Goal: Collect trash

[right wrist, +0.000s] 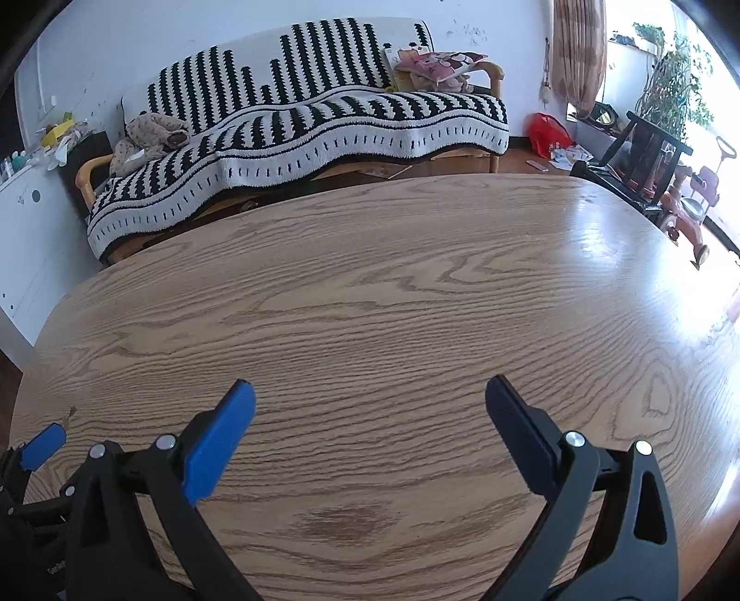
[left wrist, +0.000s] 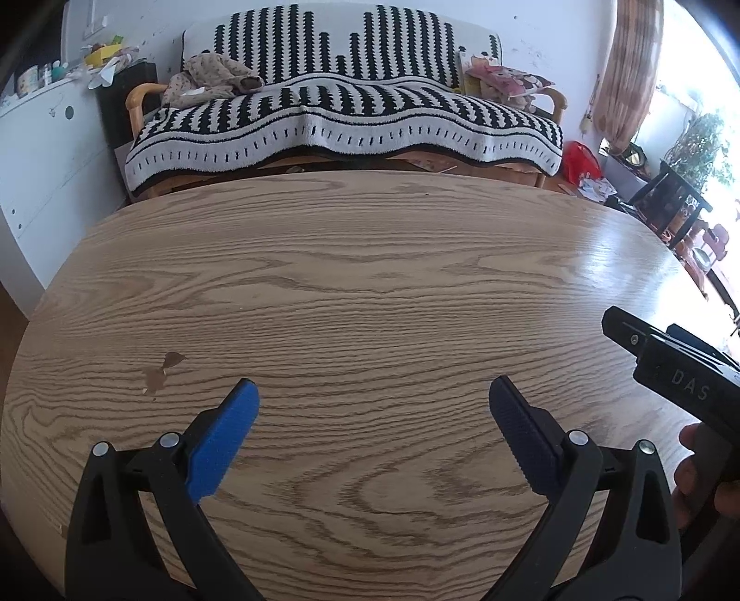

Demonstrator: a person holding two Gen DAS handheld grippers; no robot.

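Both the left gripper and the right gripper hang spread wide over the wooden table, holding nothing, touching nothing.

Light oak-brown surface with dark wavy grain, plus a small darker brown chipped patch. Black gripper arms carrying bright blue fingers. Behind, a sofa throw in bold black-and-white stripes, dashed along the hem. A red bag, a tan and cream blotched curtain, white wall.
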